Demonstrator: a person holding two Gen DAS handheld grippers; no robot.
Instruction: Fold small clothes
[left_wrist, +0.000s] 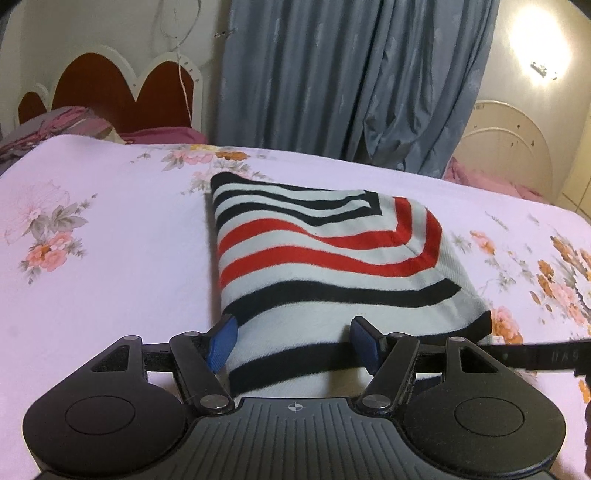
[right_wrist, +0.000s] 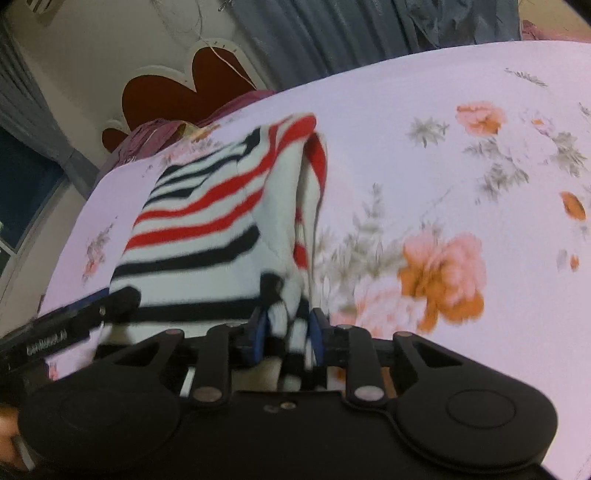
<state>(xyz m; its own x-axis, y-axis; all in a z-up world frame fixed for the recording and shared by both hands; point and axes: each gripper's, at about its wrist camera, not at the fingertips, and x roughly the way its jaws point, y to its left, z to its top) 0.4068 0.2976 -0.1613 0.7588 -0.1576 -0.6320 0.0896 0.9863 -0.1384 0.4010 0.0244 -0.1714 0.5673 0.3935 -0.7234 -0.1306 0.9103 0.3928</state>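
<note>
A small folded top (left_wrist: 325, 251) with red, black and white stripes lies on the flowered bed sheet (left_wrist: 110, 258). My left gripper (left_wrist: 293, 345) hangs over its near edge with the jaws wide apart. The cloth runs smooth between the blue pads (left_wrist: 223, 343) and carries on past the right one. In the right wrist view the same striped top (right_wrist: 207, 221) is blurred. My right gripper (right_wrist: 288, 332) is shut on a bunched bit of its near right corner. The left gripper's finger (right_wrist: 74, 325) shows there as a black bar at the left.
A red and white scalloped headboard (left_wrist: 122, 88) and pillows (left_wrist: 66, 122) stand at the far left, with grey-blue curtains (left_wrist: 351, 81) behind the bed. The sheet (right_wrist: 461, 184) stretches wide to the right of the garment. A lamp (left_wrist: 535, 44) glares at the top right.
</note>
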